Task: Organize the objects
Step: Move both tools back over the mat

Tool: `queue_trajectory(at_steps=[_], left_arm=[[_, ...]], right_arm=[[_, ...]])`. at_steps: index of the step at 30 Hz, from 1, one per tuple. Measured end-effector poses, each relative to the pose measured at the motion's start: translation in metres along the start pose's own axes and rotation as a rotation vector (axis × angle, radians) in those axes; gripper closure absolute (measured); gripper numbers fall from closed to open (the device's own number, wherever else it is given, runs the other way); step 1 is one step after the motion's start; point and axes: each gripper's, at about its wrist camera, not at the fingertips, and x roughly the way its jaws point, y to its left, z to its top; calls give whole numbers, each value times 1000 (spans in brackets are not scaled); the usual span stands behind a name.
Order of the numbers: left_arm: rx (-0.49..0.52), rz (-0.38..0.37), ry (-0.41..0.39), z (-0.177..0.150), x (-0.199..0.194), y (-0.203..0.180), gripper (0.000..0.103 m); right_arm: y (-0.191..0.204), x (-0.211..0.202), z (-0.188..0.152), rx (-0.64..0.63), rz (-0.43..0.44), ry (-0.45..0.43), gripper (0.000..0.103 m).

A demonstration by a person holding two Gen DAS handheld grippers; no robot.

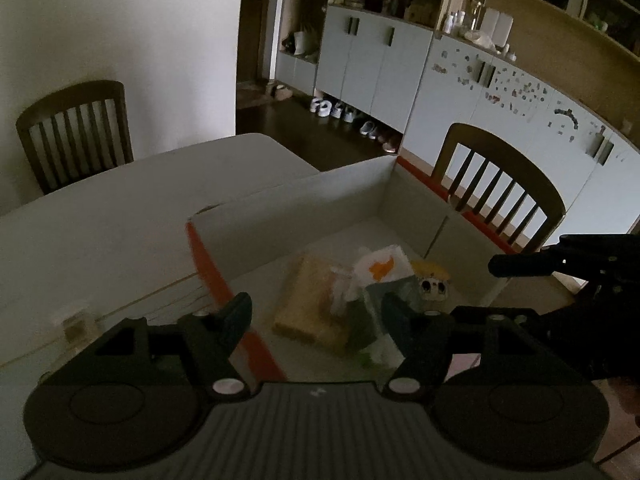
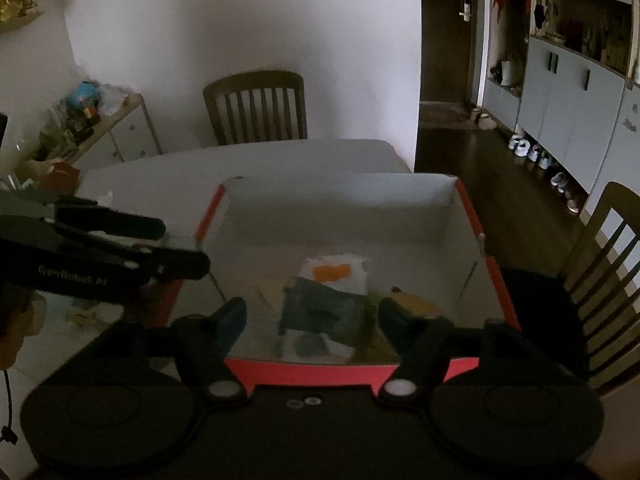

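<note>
Both the left gripper [image 1: 316,314] and right gripper [image 2: 312,314] hover with fingers apart, gripping nothing. In the box [image 2: 340,200], the blurred packets [image 2: 320,308] overlap and are hard to identify.

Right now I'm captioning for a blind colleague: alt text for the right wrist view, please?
An open gripper hangs empty above a red-edged cardboard box on a white table, with packets lying inside. The other gripper reaches in from the left.

It was a home's dining room: dark wooden slat-back chairs [image 2: 256,106] stood at a white table [image 2: 280,160], pale blue cupboards [image 1: 372,64] lined the wall, with shoes [image 1: 332,109] beneath.
</note>
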Motion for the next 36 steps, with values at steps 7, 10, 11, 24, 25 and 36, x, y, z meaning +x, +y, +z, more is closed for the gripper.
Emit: queue_trajectory(at_steps=[7, 10, 11, 24, 25, 36], left_arm=[[-25, 5, -13, -20, -31, 33, 24], [-41, 8, -20, -30, -43, 50, 22], [-45, 8, -21, -33, -47, 56, 20], [-125, 56, 6, -84, -79, 140, 7], [-131, 59, 7, -87, -80, 146, 5], [-192, 128, 12, -109, -75, 200, 1]], right_arm=[[38, -5, -1, 25, 0, -36, 18], [56, -4, -2, 29, 1, -38, 15], [61, -3, -3, 32, 0, -39, 13], [133, 16, -13, 29, 16, -2, 10], [138, 18, -13, 26, 16, 2, 10], [179, 48, -15, -11, 13, 63, 10]])
